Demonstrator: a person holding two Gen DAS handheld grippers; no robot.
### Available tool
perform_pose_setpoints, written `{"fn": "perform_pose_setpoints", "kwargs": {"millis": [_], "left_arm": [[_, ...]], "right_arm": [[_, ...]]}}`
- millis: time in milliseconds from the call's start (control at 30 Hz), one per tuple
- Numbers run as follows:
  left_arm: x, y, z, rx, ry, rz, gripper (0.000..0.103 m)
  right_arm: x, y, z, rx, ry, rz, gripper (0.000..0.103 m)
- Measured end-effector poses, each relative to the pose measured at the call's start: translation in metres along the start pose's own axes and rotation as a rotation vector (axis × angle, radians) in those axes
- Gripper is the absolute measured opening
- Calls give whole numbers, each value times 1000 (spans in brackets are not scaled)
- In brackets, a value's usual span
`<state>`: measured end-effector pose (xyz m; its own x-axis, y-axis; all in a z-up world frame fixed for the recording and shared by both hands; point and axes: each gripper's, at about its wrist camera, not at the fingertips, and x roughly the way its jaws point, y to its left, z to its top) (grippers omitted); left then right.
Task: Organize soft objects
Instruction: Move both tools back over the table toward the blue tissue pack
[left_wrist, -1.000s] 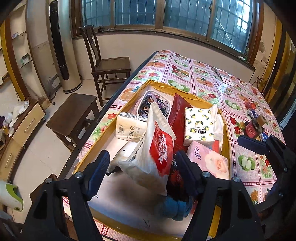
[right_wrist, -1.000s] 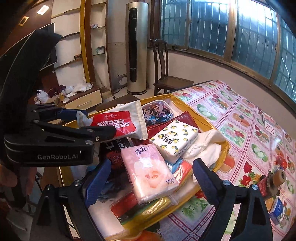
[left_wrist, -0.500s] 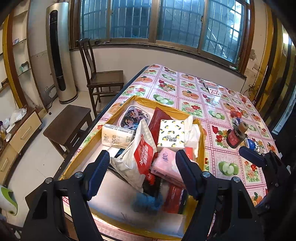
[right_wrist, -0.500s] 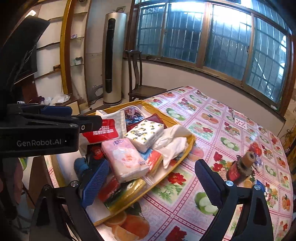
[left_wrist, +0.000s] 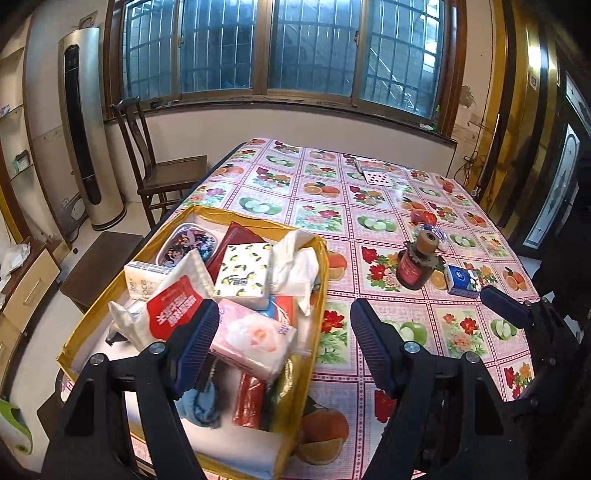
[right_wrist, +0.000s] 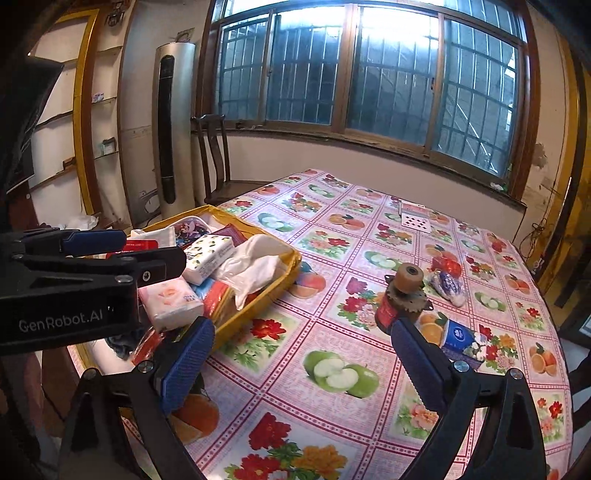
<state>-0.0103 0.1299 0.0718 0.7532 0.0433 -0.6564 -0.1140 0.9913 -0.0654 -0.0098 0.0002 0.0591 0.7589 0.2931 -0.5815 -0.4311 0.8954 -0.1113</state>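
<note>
A yellow box at the table's left front holds soft packs: a pink tissue pack, a lemon-print tissue pack, a red-and-white bag, a white cloth and a blue cloth. My left gripper hangs open above the box's right rim, holding nothing. My right gripper is open and empty over the tablecloth, right of the box. A small blue tissue pack lies on the table to the right.
A dark red bottle with a brown cap stands by the blue pack. A wrapped blue-white item and red item lie behind it. Playing cards lie far back. A wooden chair and stool stand left of the table.
Both grippers have drawn back, risen and swung right, from low over the box's contents to its right side and the tablecloth. Nothing was taken hold of.
</note>
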Motion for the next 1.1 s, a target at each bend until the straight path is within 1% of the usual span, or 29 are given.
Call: {"fn": "perform_pose_setpoints", "kwargs": {"millis": [233, 500, 667, 867, 1100], "left_arm": [[3, -32, -4, 43, 15, -24, 74], [7, -58, -11, 74, 31, -46, 74], [14, -70, -12, 82, 74, -80, 74], [24, -84, -17, 100, 106, -101, 73], [37, -101, -20, 120, 125, -117, 73]], "right_arm": [[-7, -25, -9, 34, 3, -32, 98], [-9, -45, -21, 64, 13, -46, 98], [-8, -72, -28, 88, 39, -64, 98], [-6, -114, -38, 147, 69, -127, 98], [-3, -136, -47, 163, 81, -182, 98]]}}
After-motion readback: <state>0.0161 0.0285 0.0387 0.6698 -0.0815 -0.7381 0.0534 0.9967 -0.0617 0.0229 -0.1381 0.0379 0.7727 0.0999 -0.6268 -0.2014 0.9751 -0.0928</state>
